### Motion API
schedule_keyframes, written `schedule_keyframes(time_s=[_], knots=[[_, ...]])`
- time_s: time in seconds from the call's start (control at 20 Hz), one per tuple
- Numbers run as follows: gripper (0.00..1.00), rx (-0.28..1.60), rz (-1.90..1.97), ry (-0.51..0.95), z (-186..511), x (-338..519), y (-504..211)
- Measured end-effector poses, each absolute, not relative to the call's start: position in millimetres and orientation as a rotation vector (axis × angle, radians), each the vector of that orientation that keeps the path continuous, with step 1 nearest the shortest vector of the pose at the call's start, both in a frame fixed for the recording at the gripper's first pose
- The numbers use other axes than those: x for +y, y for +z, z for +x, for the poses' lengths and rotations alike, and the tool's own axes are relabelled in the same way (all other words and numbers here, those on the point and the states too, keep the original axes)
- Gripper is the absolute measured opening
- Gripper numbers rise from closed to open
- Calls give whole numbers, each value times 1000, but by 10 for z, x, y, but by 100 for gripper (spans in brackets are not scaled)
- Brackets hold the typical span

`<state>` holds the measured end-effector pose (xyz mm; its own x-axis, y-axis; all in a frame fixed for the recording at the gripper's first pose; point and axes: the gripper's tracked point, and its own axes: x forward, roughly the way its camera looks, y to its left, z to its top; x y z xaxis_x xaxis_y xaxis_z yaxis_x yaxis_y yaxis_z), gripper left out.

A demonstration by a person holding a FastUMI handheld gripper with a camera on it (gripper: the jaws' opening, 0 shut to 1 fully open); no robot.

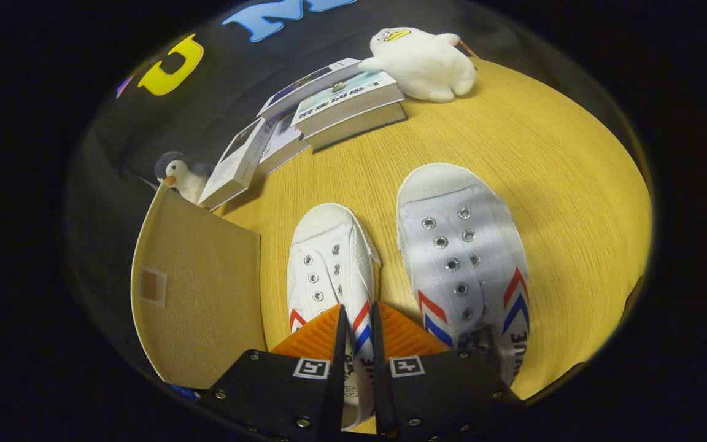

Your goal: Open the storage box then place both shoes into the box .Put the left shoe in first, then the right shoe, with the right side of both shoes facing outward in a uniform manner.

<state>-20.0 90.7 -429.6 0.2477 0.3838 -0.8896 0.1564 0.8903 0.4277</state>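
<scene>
The hand-held gripper is pinching the left shoe's side wall; the right shoe is lying at three o'clock.

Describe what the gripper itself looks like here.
The gripper has two wedge-shaped jaws with finely ribbed pads. Each jaw sits on a flat, angular block fastened with small round screws and carrying one square black-and-white marker tag. The jaws stand close together, pinching the side wall of the white shoe nearer the box flap.
</scene>
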Motion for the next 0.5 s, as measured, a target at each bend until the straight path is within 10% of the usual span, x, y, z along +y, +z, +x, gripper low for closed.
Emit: schedule_keyframes(time_s=[0.15, 0.5], knots=[[1, 1336, 505, 116, -253, 824, -4204], [1, 1326, 613, 112, -188, 944, -4034]])
